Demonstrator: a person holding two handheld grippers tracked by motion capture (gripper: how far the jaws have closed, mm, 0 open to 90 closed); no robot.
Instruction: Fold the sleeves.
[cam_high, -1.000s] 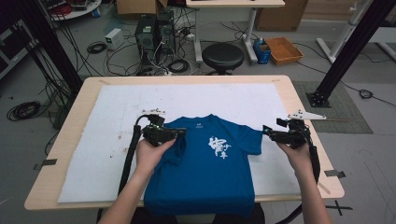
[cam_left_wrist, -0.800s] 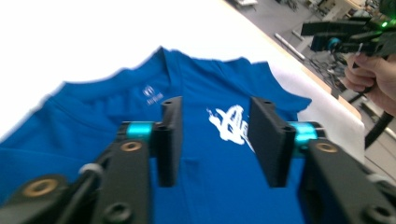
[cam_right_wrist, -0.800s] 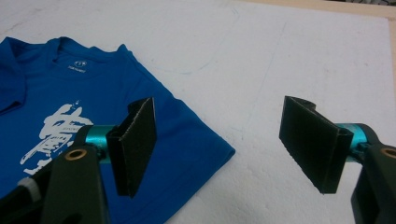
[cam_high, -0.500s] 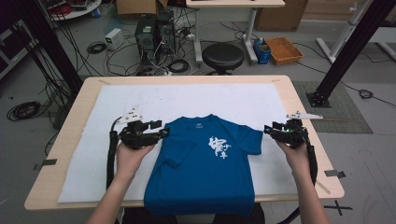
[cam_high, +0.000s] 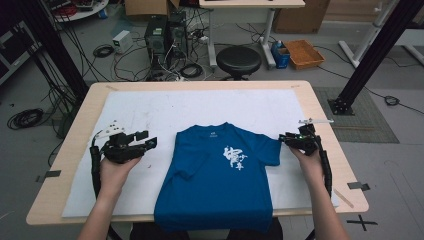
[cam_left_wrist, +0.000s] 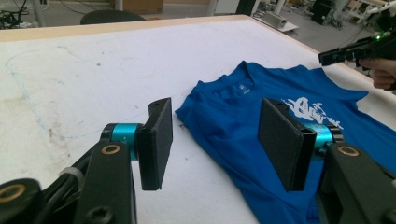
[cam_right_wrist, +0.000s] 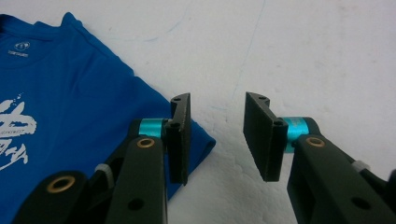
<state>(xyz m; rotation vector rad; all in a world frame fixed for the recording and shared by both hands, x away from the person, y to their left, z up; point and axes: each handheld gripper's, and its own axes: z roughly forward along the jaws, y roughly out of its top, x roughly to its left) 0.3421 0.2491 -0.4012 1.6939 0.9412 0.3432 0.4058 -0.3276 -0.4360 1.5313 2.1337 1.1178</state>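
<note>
Left tongs moved off the shirt since a second ago, toward 9 o'clock, now over the white mat on the counter. Released, jaws wide apart, nothing between. Right tongs shifted little; at the tip of the right sleeve, released, one jaw over the sleeve edge, the other over bare mat. Shirt flat, front up, collar toward 12 o'clock, hem hanging past the near counter edge; lying between both tongs, at 3 o'clock from the left pair.

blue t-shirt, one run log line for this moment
blue t-shirt: flat on white mat, left sleeve folded in | left gripper: open, beside shirt | right gripper: open, at right sleeve edge
</note>
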